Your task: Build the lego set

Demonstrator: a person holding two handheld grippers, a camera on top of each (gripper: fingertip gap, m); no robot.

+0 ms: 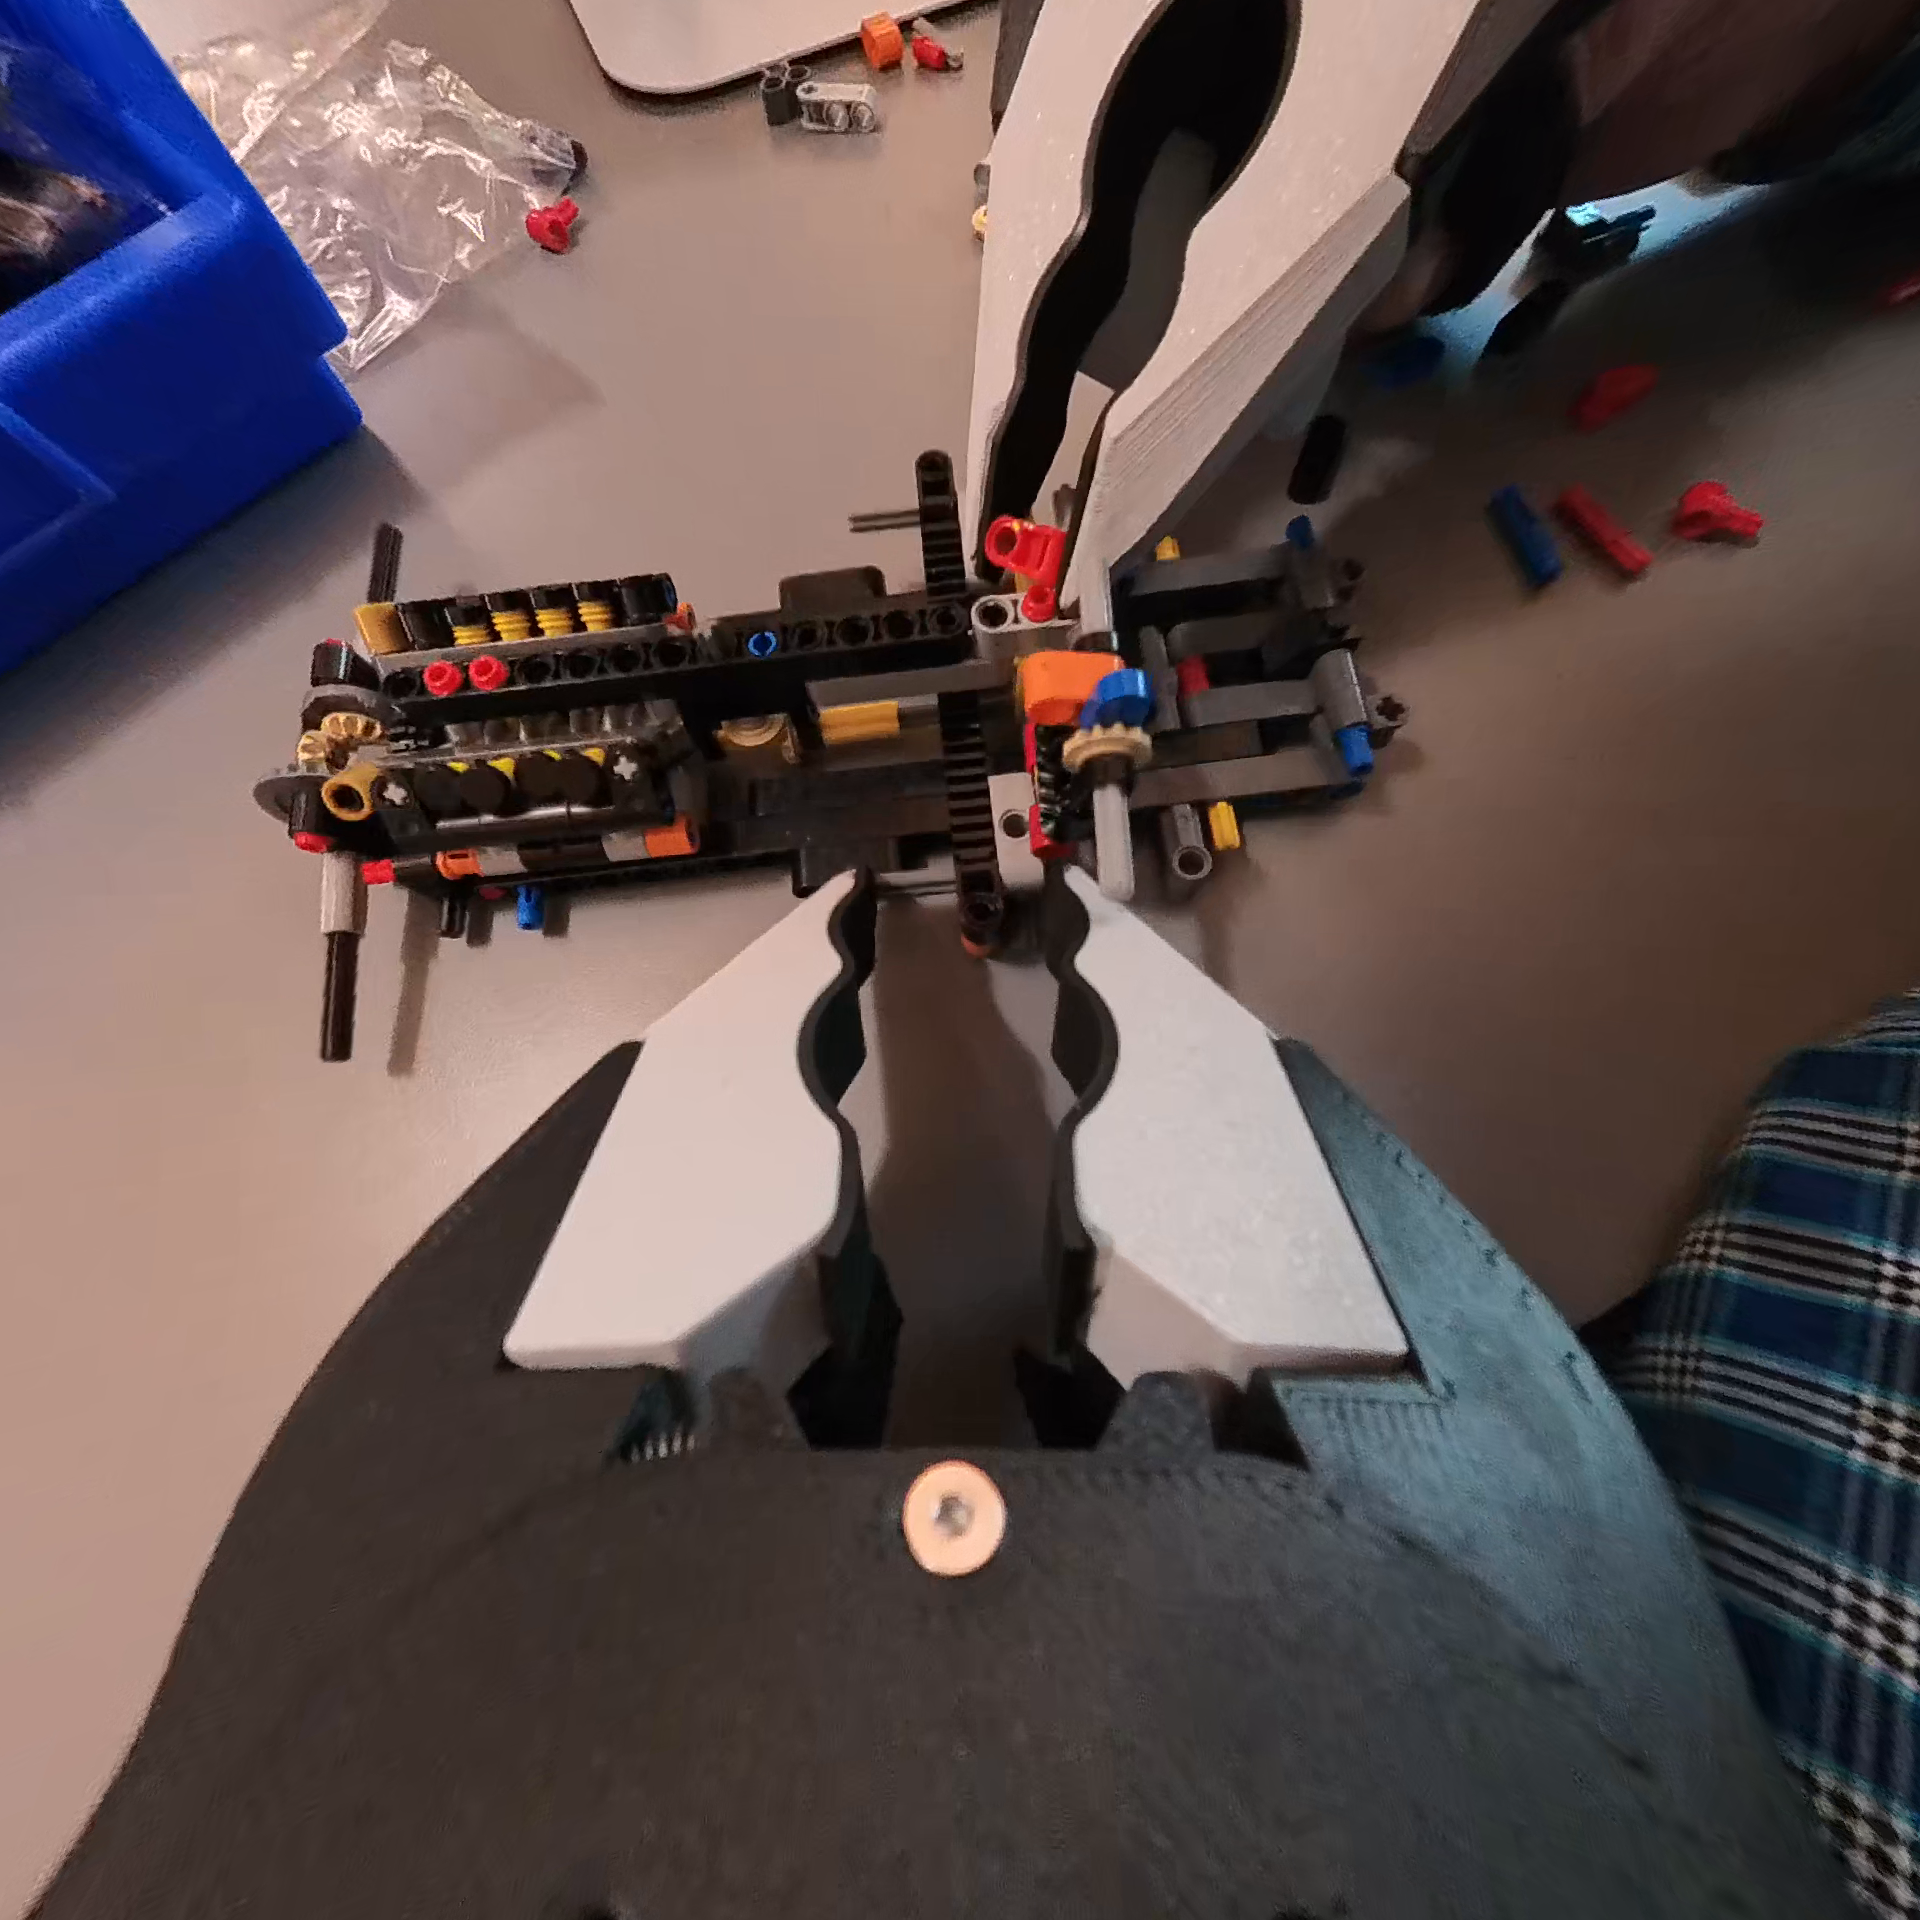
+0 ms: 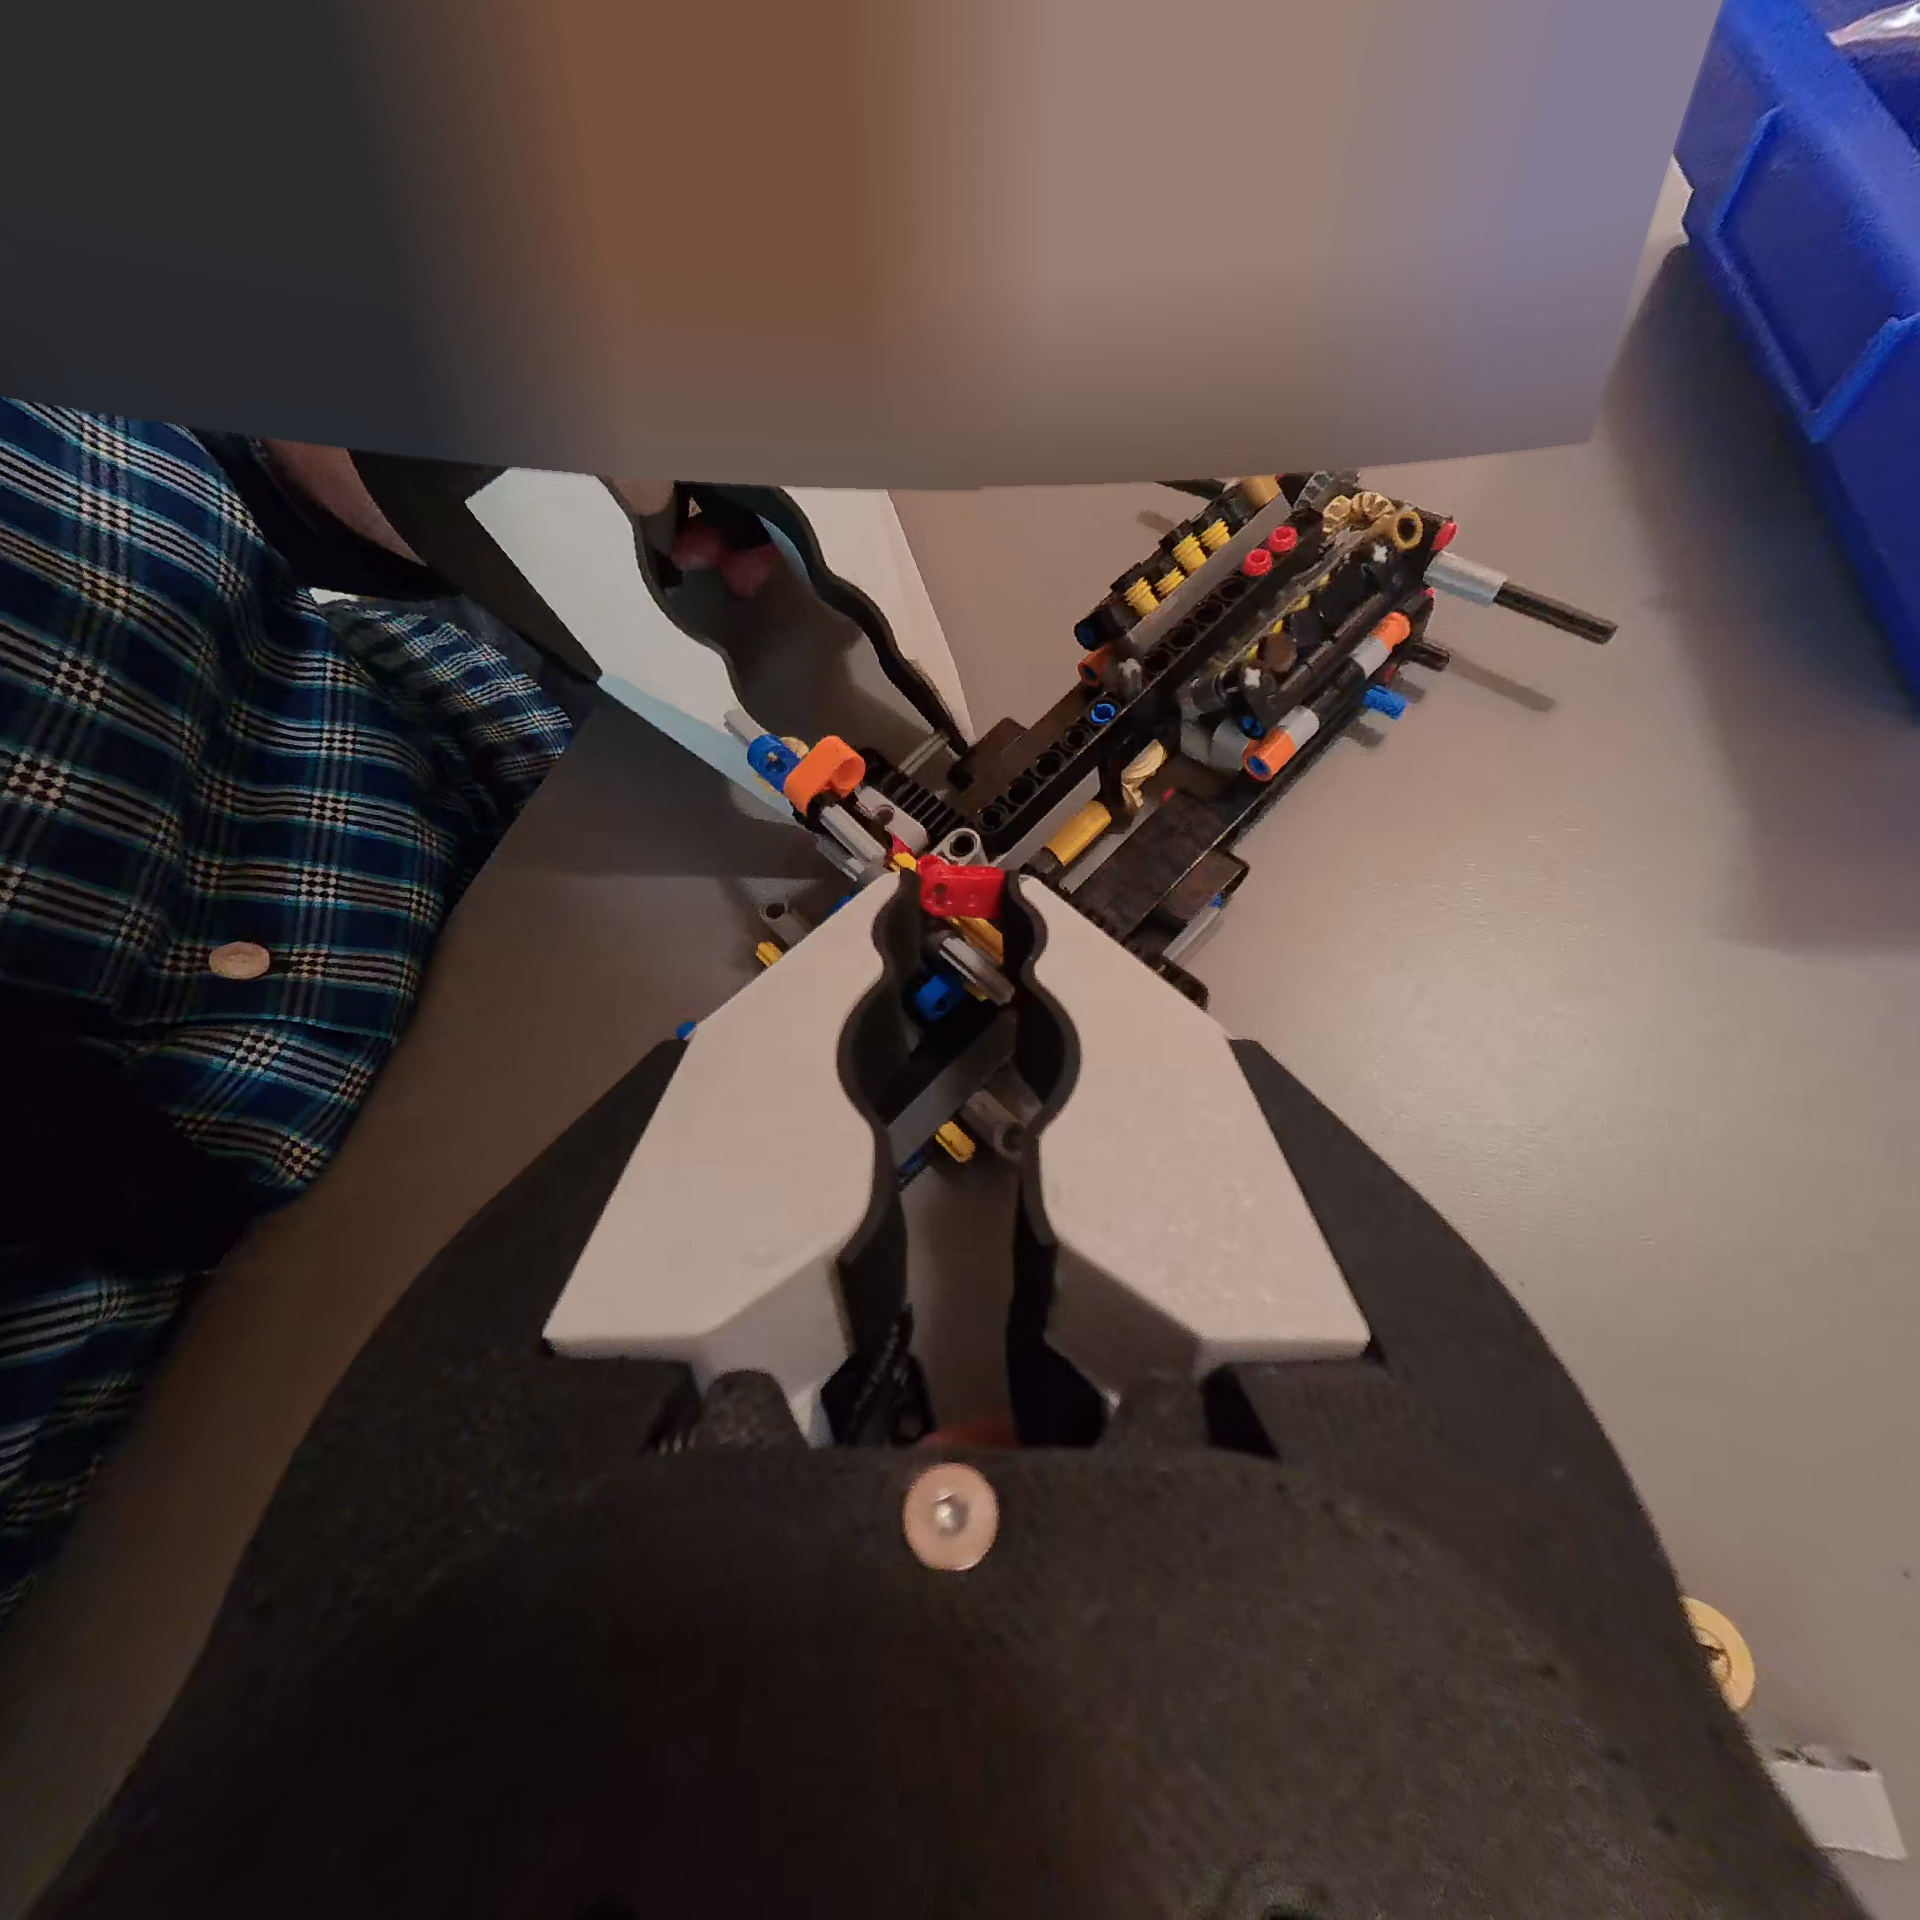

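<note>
A long black lego model (image 1: pixel 623 717) with yellow, red and orange parts lies flat on the grey table; it also shows in the right wrist view (image 2: pixel 1247 644). My left gripper (image 1: pixel 961 888) grips the model's near edge, its jaws on either side of a black toothed rack (image 1: pixel 961 769). My right gripper (image 2: pixel 961 883) is shut on a small red connector (image 2: pixel 961 891). It holds the connector down against the model's far edge, beside a grey beam. In the left wrist view the right gripper (image 1: pixel 1029 571) comes in from above with the red connector (image 1: pixel 1023 545).
A blue bin (image 1: pixel 156 343) stands at the left, with a clear plastic bag (image 1: pixel 384 177) beside it. Loose red and blue pieces (image 1: pixel 1600 530) lie right of the model, and more (image 1: pixel 831 99) by a white board. A plaid sleeve (image 1: pixel 1818 1351) is at the right. Tip to tip, the grippers are about 5 cm apart.
</note>
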